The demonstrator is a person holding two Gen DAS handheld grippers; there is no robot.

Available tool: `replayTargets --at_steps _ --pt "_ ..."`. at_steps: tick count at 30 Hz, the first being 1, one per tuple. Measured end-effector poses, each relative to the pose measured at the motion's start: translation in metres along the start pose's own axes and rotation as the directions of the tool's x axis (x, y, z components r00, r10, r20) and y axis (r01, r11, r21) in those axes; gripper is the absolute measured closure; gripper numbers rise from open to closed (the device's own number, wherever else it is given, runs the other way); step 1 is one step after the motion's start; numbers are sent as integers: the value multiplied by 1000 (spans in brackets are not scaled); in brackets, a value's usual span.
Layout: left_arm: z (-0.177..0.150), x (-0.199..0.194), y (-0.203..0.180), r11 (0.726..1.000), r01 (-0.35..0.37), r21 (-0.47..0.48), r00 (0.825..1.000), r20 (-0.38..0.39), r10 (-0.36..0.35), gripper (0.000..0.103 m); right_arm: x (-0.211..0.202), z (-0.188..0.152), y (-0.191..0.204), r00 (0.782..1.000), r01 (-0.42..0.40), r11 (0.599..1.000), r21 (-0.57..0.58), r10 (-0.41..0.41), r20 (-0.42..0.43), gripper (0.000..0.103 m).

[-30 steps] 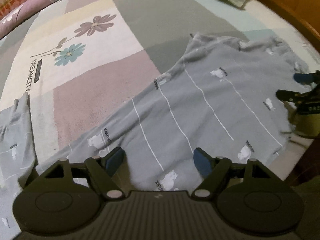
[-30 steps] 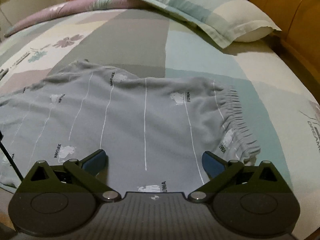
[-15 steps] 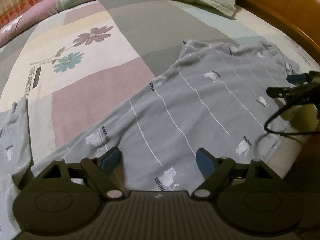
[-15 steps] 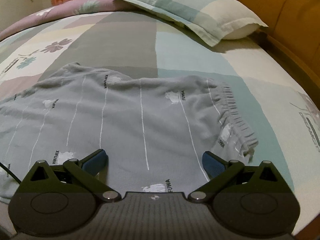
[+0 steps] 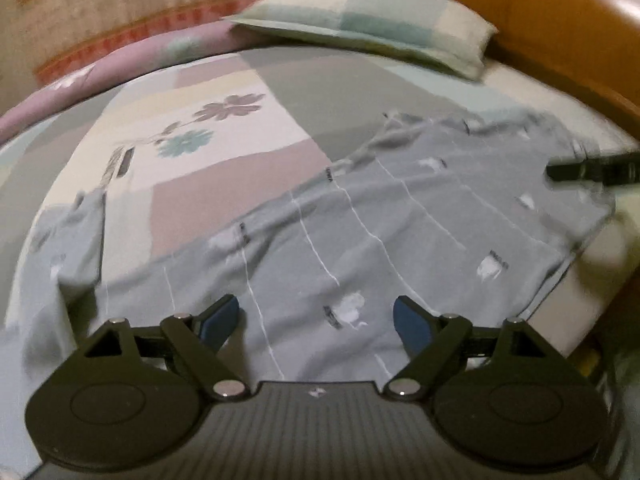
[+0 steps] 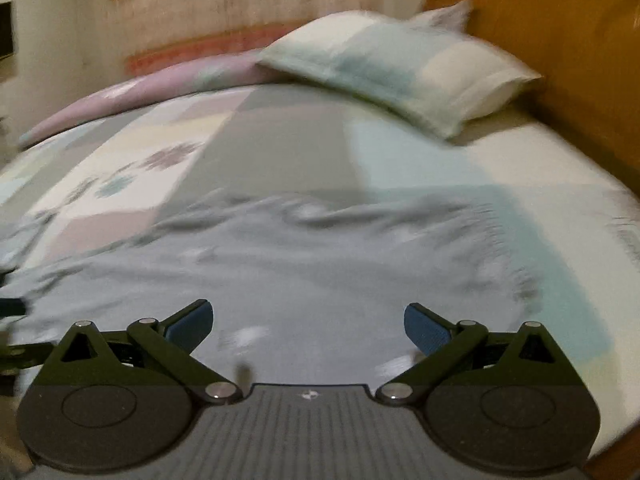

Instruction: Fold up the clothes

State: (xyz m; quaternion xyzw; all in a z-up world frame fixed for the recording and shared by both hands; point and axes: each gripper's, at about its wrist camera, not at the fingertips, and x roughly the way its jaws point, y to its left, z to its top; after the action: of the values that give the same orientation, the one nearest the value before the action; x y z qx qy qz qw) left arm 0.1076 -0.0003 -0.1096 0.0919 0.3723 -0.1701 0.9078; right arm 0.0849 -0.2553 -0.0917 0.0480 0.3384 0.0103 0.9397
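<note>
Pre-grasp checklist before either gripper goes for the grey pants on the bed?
1. Left gripper open, nothing held: ok.
2. Right gripper open, nothing held: ok.
3. Grey pants spread on the bed, not yet folded: ok.
4. Waistband in the right gripper's view: ok, but blurred.
5. Fingers touching the cloth: cannot tell.
6. Pillow apart from the pants: ok.

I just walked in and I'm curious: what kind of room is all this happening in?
Most likely a bedroom. A pillow lies at the head of a bed by a wooden headboard, and grey pyjama-like trousers are spread flat on the patchwork bedsheet.
</note>
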Motion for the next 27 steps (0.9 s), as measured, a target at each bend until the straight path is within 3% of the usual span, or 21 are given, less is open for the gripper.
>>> replayTargets --at_steps 1,3,9,14,18,20,22,24,27 --pt "-3 0 -3 1000 -13 7 1000 13 13 17 6 -3 8 1000 -20 999 -33 20 1 0" --pt "-7 -1 -2 999 -28 -39 999 23 29 16 23 -14 25 999 9 995 -95 -14 -50 0" --pt "-17 -15 -12 997 -72 -41 997 -15 71 16 10 -45 23 1000 11 996 -91 -9 13 0" --pt "-24 -17 -14 998 -63 -21 998 2 63 16 1 -46 25 999 25 995 -101 -28 -25 0" --pt "-30 -27 -8 999 -7 -42 1000 11 8 16 -10 -47 32 995 78 992 -96 -83 -46 0" --pt "-29 -34 -4 998 49 -46 998 38 -47 16 -18 -41 41 997 73 992 -106 -73 3 0" --pt "-25 -33 0 999 27 -39 996 83 -24 16 -16 -35 55 998 59 989 -136 -55 38 0" --pt "-23 -24 3 999 -22 -30 997 74 25 16 -5 -31 71 998 51 984 -170 -46 35 0" --pt "-35 -20 6 1000 -4 -27 999 54 6 14 5 -46 81 1000 19 985 -173 -22 -18 0"
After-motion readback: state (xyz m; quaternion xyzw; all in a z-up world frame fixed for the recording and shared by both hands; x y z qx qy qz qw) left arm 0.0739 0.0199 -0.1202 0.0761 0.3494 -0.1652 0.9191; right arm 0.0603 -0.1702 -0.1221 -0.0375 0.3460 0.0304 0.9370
